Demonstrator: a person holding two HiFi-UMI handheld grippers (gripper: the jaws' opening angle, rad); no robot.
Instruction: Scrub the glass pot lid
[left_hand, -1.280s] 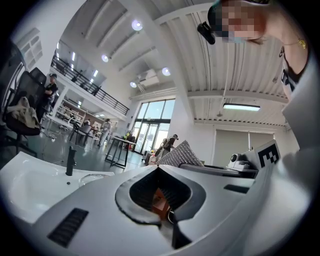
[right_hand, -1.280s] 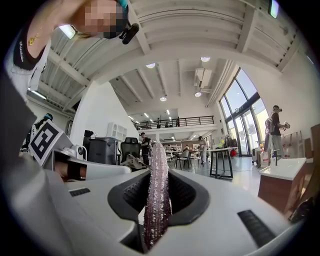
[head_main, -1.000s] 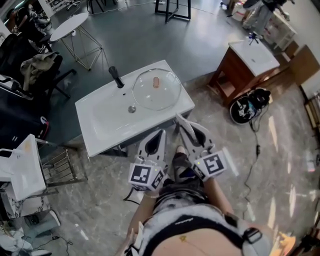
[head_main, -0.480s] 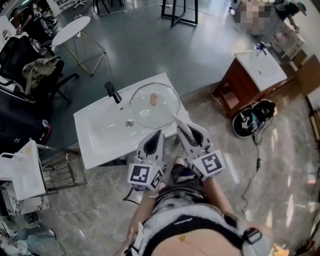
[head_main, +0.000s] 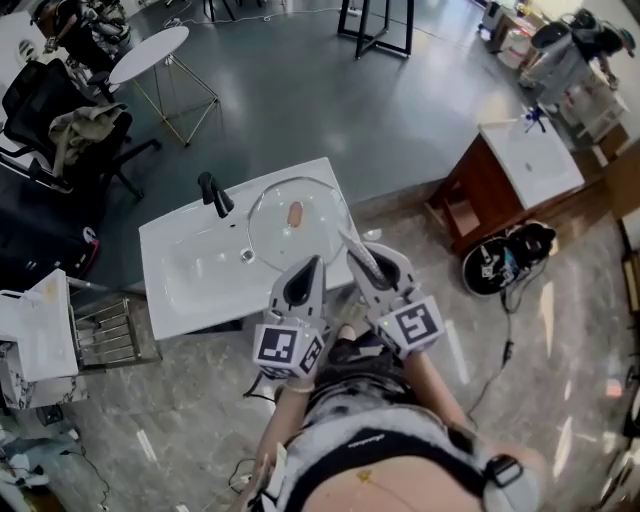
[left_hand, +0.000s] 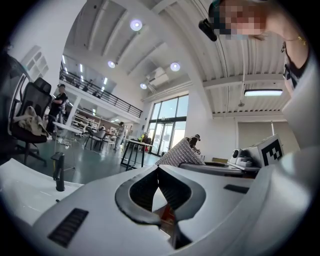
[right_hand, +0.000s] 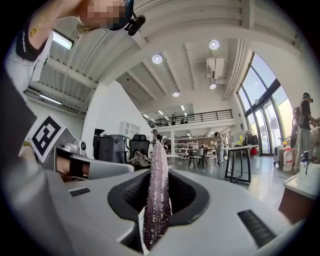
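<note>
White sink ahead, glass pot lid flat on its right half, near rim partly hidden behind my right gripper pinching a glittery scrub pad, left gripper pressed together, empty, black faucet just beside lid

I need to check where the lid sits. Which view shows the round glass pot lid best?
The head view: the round glass pot lid lies on the white sink, seen from above. Neither gripper view shows it.
</note>
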